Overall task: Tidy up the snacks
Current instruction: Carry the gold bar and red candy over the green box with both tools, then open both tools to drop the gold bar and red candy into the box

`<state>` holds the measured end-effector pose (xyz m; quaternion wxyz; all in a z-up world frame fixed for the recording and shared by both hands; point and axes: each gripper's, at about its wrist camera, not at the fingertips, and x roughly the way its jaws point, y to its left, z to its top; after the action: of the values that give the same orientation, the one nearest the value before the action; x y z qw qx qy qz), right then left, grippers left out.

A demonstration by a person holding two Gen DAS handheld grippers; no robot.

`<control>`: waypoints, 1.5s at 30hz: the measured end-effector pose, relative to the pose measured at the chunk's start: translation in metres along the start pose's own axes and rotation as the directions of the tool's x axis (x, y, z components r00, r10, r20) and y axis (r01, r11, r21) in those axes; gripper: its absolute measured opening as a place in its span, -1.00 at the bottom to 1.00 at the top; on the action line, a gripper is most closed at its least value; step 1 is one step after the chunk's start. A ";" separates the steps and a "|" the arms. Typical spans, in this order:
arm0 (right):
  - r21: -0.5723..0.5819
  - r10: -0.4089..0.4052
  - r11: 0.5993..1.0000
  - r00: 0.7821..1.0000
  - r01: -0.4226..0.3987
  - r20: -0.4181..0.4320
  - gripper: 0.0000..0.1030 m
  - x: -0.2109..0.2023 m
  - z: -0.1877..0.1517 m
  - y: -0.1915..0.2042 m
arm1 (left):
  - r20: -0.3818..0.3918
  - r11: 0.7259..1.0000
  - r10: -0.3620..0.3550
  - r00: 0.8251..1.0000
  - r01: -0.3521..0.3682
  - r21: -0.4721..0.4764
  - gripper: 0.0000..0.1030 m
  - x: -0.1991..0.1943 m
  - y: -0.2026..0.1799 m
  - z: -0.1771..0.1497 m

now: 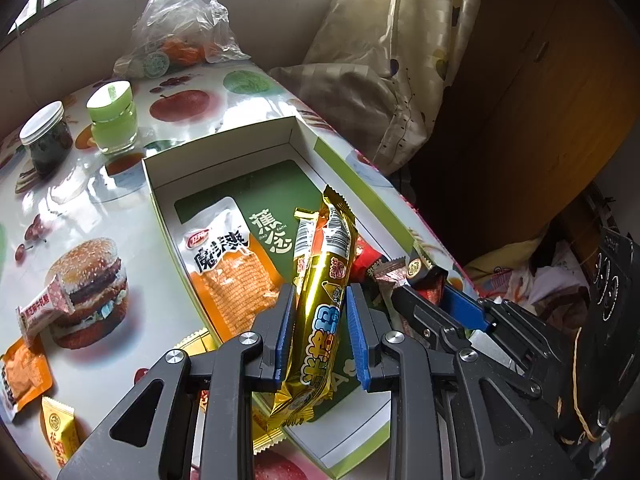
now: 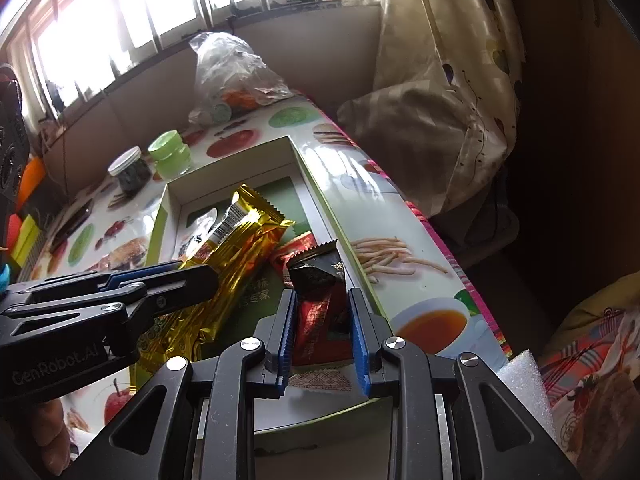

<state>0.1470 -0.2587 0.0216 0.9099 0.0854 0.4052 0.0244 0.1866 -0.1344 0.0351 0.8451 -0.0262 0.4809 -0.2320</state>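
Clamping a long gold foil snack packet (image 1: 320, 304) between its blue pads, the left gripper (image 1: 318, 332) held it tilted above the shallow white cardboard box with green edges (image 1: 224, 148), the packet's far end reaching out ahead of the fingertips over the box floor. Just to its right, the right gripper (image 2: 320, 332) was closed on a small red-and-black wrapped sweet (image 2: 320, 300), also over the box, near the right-hand wall. Beyond the left gripper's tips an orange-and-white flat pouch with dark lettering (image 1: 228, 264) already lay on the box floor, and ahead of the right gripper a few small red wrapped pieces (image 2: 298, 248) sat in the box as well. To the left of the left gripper, outside the box, several items remained on the fruit-and-burger printed tablecloth (image 1: 100, 200): a pink-and-white wrapped bar (image 1: 42, 308), an orange sachet (image 1: 24, 376) and a yellow sachet (image 1: 58, 428). Farther off stood a green-lidded glass jar (image 1: 112, 120), a white-lidded dark jar (image 1: 48, 136) and a crumpled clear plastic bag (image 1: 184, 24). By my reading the sorting was partly done: some snacks were boxed, two were held above it and not yet released, and at least three loose ones were left to collect.
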 end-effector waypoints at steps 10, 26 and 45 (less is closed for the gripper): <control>0.003 0.022 1.000 1.000 -0.022 -0.014 -0.53 0.006 -0.001 -0.001 | -0.004 1.000 -0.011 1.000 0.011 -0.011 -0.48 0.002 0.002 0.000; -0.002 0.014 1.000 1.000 -0.014 -0.022 -0.36 0.004 -0.001 0.004 | -0.020 1.000 -0.004 1.000 0.003 -0.013 -0.32 0.005 0.007 -0.002; -0.030 -0.031 0.999 0.999 0.030 -0.015 -0.11 -0.003 -0.002 0.013 | 0.034 1.000 -0.002 0.999 0.003 -0.020 -0.20 -0.017 0.013 -0.006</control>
<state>0.1434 -0.2460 0.0248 0.9081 0.0656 0.4133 0.0172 0.1791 -0.1148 0.0422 0.8525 -0.0392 0.4689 -0.2277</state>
